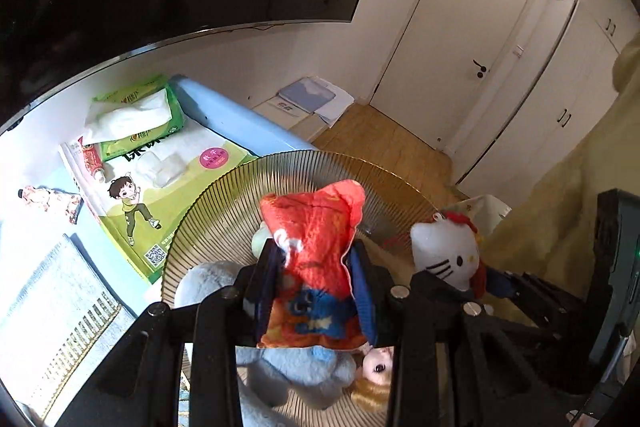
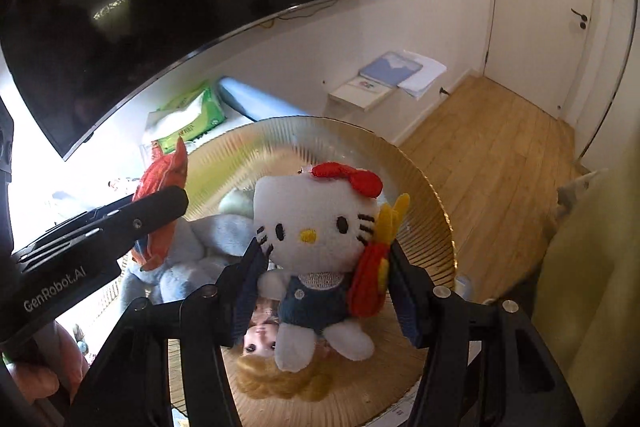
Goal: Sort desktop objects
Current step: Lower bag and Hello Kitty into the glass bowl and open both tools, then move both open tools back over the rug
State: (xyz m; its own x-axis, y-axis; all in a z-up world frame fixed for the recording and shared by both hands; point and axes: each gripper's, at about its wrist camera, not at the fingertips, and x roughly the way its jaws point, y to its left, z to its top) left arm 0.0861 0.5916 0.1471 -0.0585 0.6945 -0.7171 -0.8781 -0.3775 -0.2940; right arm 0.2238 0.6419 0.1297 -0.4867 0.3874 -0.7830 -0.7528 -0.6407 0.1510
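My left gripper (image 1: 316,267) is shut on a red and orange plush pouch (image 1: 316,227) with a blue print, held above a ribbed glass bowl (image 1: 224,187) with a gold rim. My right gripper (image 2: 324,259) is shut on a white Hello Kitty plush (image 2: 312,223) with a red bow, held over the same bowl (image 2: 420,195). In the bowl lie a pale blue plush toy (image 1: 288,371) and a blond doll (image 1: 372,371); the doll's face (image 2: 260,343) shows below the Kitty. The left gripper and pouch (image 2: 164,183) show at the left of the right wrist view.
On the blue desk lie a green children's book (image 1: 168,183), a green tissue pack (image 1: 136,115), a red tube (image 1: 94,163), a small patterned item (image 1: 48,201) and a keyboard (image 1: 60,327). A large dark TV (image 2: 180,7) hangs behind. A yellowish fabric (image 1: 560,219) is at the right.
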